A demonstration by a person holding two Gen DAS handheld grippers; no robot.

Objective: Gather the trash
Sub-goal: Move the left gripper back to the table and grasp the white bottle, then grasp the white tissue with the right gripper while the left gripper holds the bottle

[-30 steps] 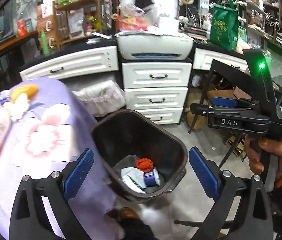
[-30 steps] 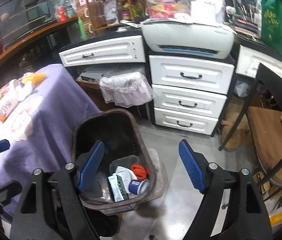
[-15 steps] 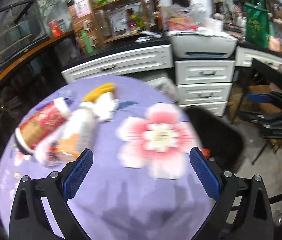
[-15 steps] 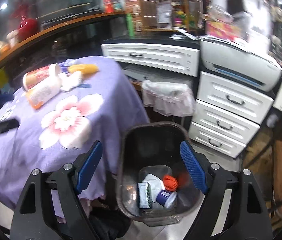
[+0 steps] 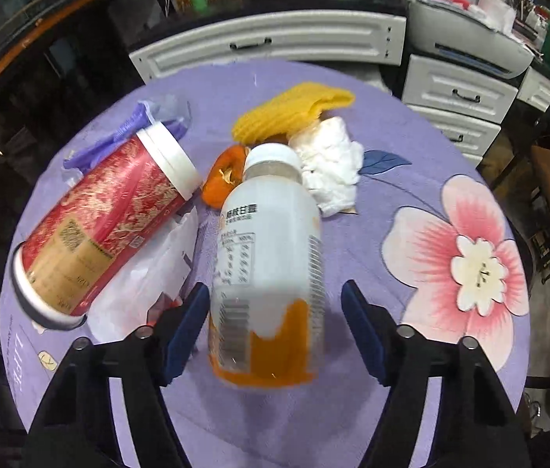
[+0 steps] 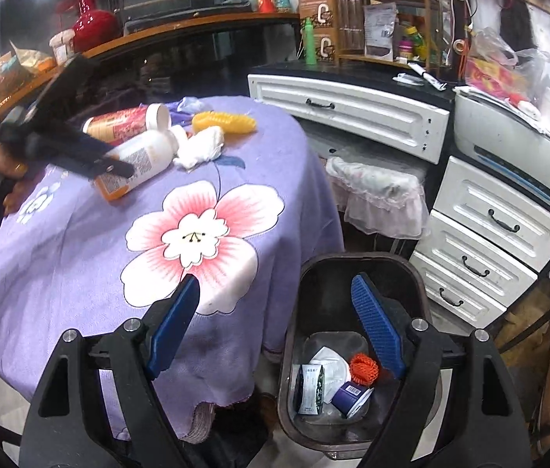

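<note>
Left gripper (image 5: 275, 323) straddles the white bottle (image 5: 267, 257) lying on the purple tablecloth (image 5: 411, 148), jaws just closing in, a gap showing at the right pad. Right gripper (image 6: 275, 331) hangs wide apart and empty above the dark bin (image 6: 357, 269), which holds a carton, an orange net and a cup.

Round table under purple floral cloth (image 5: 411, 148): red canister (image 5: 107, 218), white-orange bottle (image 5: 267, 257), yellow mesh (image 5: 290, 113), crumpled tissue (image 5: 333, 167), left-centre frame.
</note>
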